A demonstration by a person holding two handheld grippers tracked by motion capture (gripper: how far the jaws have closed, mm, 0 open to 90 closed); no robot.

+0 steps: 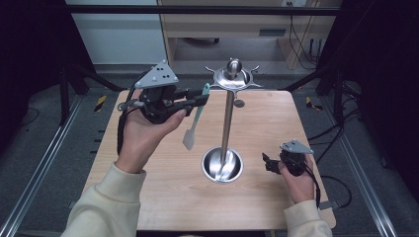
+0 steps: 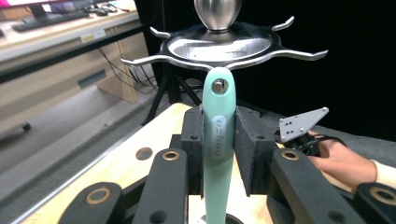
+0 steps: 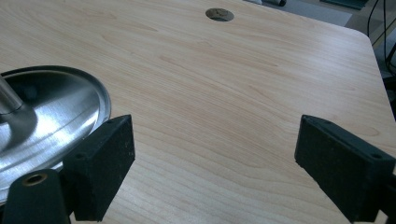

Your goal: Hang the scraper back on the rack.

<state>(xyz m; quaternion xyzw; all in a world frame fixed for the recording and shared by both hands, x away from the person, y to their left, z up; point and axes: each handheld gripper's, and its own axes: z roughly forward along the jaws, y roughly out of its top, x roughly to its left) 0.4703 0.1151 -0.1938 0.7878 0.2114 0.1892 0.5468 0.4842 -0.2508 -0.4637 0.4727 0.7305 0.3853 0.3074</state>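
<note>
My left gripper [image 1: 201,98] is raised above the table's back left, shut on the handle of a mint-green spatula [image 1: 189,136] whose blade hangs down. In the left gripper view the pads clamp the spatula handle [image 2: 218,100], and its hanging hole sits just below a hook arm of the steel utensil stand [image 2: 219,46]. The stand [image 1: 228,118] rises from a round base [image 1: 222,165] at the table's middle, and part of that base [image 3: 56,112] shows in the right gripper view. My right gripper [image 1: 267,163] rests low at the right of the base. Its jaws [image 3: 219,172] stand open over bare wood.
The wooden table [image 1: 188,197] has a small round hole [image 1: 239,103] behind the stand. Black frame rails and cables surround the table. A wooden bench [image 2: 56,70] stands beyond the far edge.
</note>
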